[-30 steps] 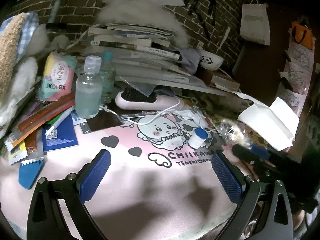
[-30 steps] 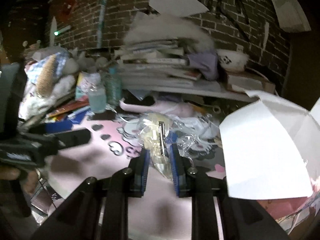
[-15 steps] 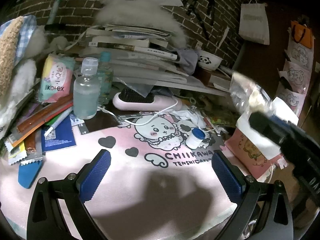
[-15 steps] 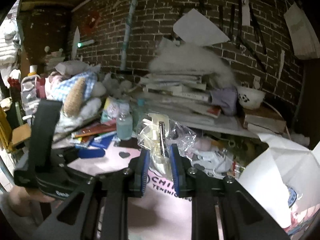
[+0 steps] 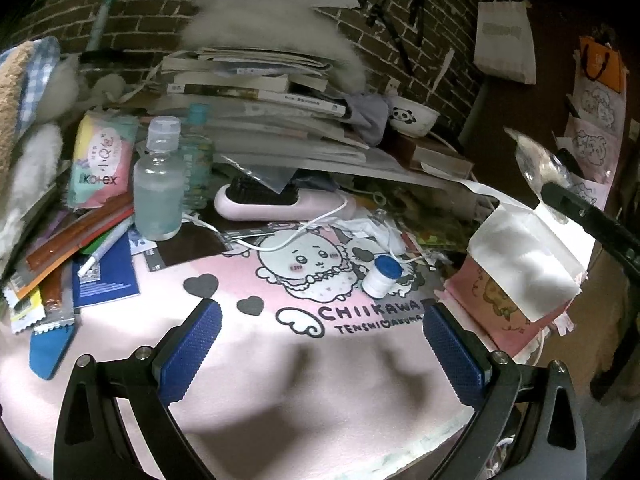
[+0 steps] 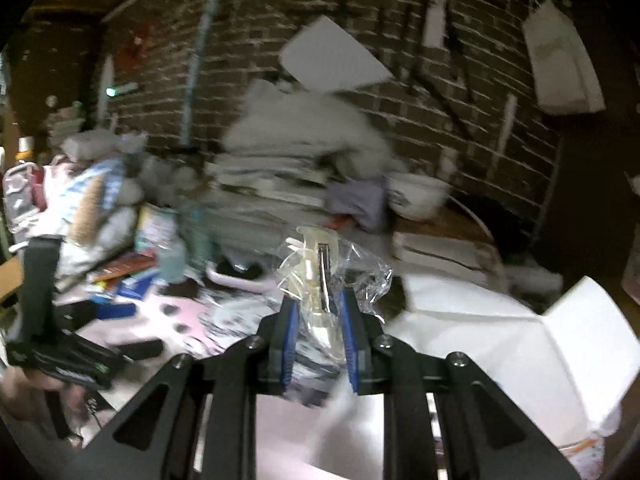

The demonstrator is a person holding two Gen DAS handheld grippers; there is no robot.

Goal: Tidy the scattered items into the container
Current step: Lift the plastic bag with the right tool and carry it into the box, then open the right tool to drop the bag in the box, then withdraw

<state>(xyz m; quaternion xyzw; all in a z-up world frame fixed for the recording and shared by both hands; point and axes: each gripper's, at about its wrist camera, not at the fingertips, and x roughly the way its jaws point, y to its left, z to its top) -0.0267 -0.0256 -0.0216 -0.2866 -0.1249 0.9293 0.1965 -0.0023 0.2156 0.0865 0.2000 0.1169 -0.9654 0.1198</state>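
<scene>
The right gripper (image 6: 318, 320) was clamped on a crinkled clear plastic packet (image 6: 320, 276), raised in the air above the open white-lined box (image 5: 524, 264) at the desk's right edge. The left gripper (image 5: 320, 350) hovered low over the pink mat (image 5: 248, 364) near the front edge, fingers spread wide and holding nothing.

Your left cam: low over pink mat (image 5: 280, 380), facing brick wall (image 5: 120, 12). Right cam: higher, same wall (image 6: 400, 112), book stack (image 6: 272, 184) shared.
</scene>
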